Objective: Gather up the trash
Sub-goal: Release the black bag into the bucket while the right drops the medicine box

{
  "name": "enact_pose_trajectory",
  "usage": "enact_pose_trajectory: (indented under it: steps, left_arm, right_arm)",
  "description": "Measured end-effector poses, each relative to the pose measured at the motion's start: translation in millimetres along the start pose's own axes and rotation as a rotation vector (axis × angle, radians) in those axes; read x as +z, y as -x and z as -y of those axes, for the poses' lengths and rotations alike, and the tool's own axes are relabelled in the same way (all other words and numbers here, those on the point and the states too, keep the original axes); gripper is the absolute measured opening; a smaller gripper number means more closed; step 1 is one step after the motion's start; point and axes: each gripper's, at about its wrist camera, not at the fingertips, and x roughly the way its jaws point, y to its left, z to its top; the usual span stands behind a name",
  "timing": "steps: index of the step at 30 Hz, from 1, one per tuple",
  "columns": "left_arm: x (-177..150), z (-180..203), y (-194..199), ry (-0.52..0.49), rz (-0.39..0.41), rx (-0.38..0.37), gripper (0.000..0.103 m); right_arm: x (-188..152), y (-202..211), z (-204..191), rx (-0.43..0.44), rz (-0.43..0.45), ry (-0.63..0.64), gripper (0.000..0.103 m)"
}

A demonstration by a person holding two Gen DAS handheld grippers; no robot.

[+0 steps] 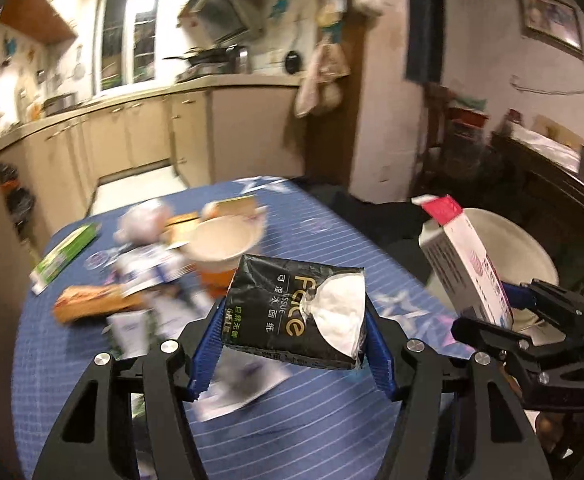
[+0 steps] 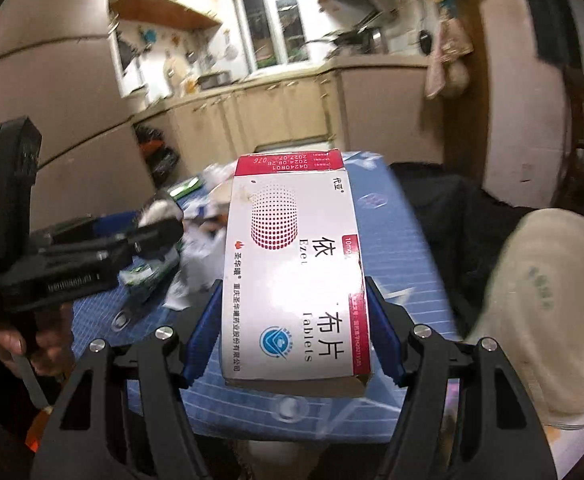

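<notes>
**Both grippers loaded, bin off to the right**

Left gripper (image 1: 292, 332) was clamped on a black tissue pack (image 1: 297, 312), blue pads pressing both short sides, jaws roughly half spread. The pack hung clear above the blue striped tablecloth (image 1: 323, 420), torn white opening facing right.

Right gripper (image 2: 292, 332) was clamped on a white-and-red tablet box (image 2: 292, 272), also about half spread. The box's long axis ran straight out along the fingers, red end flap farthest from the camera, near end between the pads.

The key relation: the white bin (image 1: 503, 240) sat off the table's right edge, lower than both loads. From the left wrist view the tablet box stood between the tissue pack and the bin, so the right hand was nearer; my read is it should drop first, the left crossing after.

More trash remained on the table: paper bowl (image 1: 224, 240), green box (image 1: 66, 256), orange wrapper (image 1: 92, 304), crumpled papers, all blurred.
</notes>
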Motion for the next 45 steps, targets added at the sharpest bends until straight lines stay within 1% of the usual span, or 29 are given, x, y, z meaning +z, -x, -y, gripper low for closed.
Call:
enact_pose_trajectory:
  steps: [4,9,13,15,18,22,25,29,32,34,37,45]
  left_arm:
    - [12.9,37.4,-12.0,-0.033,0.011,-0.070,0.064]
    - [25.7,76.9,-24.8,-0.077,0.013,-0.134,0.064]
    - [39.2,111.2,-39.5,-0.108,0.011,-0.187,0.064]
    - [44.4,126.9,-46.3,-0.128,0.010,-0.206,0.064]
    - [52.6,157.4,-60.3,-0.164,0.004,-0.257,0.064]
    - [60.1,192.0,-79.6,-0.217,0.002,-0.292,0.064]
    - [65.0,214.4,-98.3,-0.242,-0.012,-0.334,0.064]
    - [71.2,248.1,-122.6,-0.294,-0.018,-0.389,0.064]
    - [71.6,268.6,-139.3,-0.332,-0.025,-0.407,0.064]
    - [72.1,275.9,-147.0,-0.344,-0.031,-0.418,0.064]
    - [74.2,282.1,-155.9,-0.351,-0.040,-0.431,0.064]
    - [79.4,282.3,-162.4,-0.355,-0.033,-0.407,0.065]
  right_arm:
    - [4.6,25.2,29.0,-0.093,0.054,-0.019,0.064]
    - [7.8,49.5,60.8,-0.200,0.108,-0.039,0.064]
    - [8.6,68.3,93.9,-0.289,0.138,-0.077,0.064]
    - [7.9,74.6,106.9,-0.328,0.144,-0.092,0.064]
    - [3.0,83.6,128.2,-0.398,0.144,-0.110,0.064]
    - [-3.5,90.9,155.4,-0.482,0.126,-0.126,0.064]
    - [-8.0,95.6,175.7,-0.536,0.107,-0.130,0.064]
    - [-13.5,99.6,198.5,-0.553,0.077,-0.140,0.064]
    - [-11.3,98.0,214.4,-0.557,0.061,-0.142,0.064]
    - [-11.0,101.7,223.4,-0.558,0.058,-0.147,0.064]
    - [-8.5,102.4,230.3,-0.562,0.046,-0.144,0.064]
    - [-3.9,88.2,240.4,-0.517,-0.004,-0.143,0.064]
